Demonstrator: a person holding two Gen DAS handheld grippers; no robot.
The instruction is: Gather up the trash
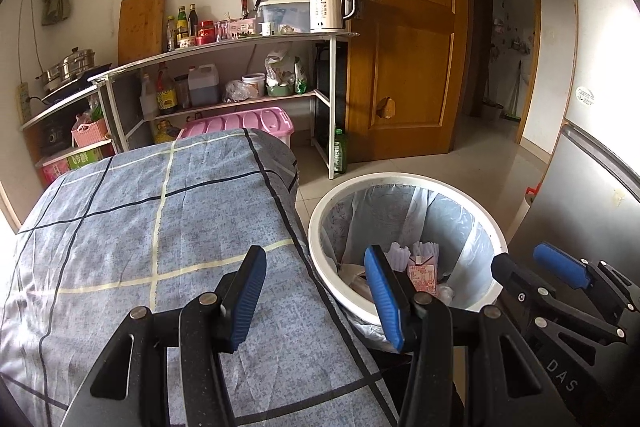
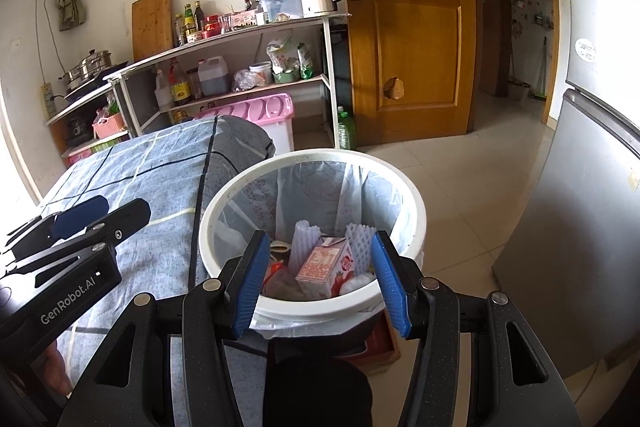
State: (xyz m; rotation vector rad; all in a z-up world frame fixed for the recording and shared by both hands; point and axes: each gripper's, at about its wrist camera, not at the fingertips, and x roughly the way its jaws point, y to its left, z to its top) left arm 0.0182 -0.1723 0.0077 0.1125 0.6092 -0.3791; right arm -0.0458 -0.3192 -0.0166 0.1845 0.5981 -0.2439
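Observation:
A white trash bin (image 2: 224,195) lined with a clear bag stands on the floor beside a table with a blue checked cloth (image 1: 160,227). Inside lie a pink carton (image 2: 326,263), white foam nets (image 2: 302,243) and other scraps. My right gripper (image 2: 320,259) hovers above the bin's near rim, open, with nothing between its blue pads. My left gripper (image 1: 316,275) stands open and empty over the cloth's right edge, its right finger in front of the bin (image 1: 320,223). Each gripper shows at the edge of the other's view.
A shelf rack (image 1: 332,107) with bottles, a kettle (image 1: 330,7) and a pink lidded box (image 1: 244,121) stands behind the table. A wooden door (image 1: 404,27) is ahead, an open doorway right of it. A grey fridge (image 2: 592,227) flanks the bin's right.

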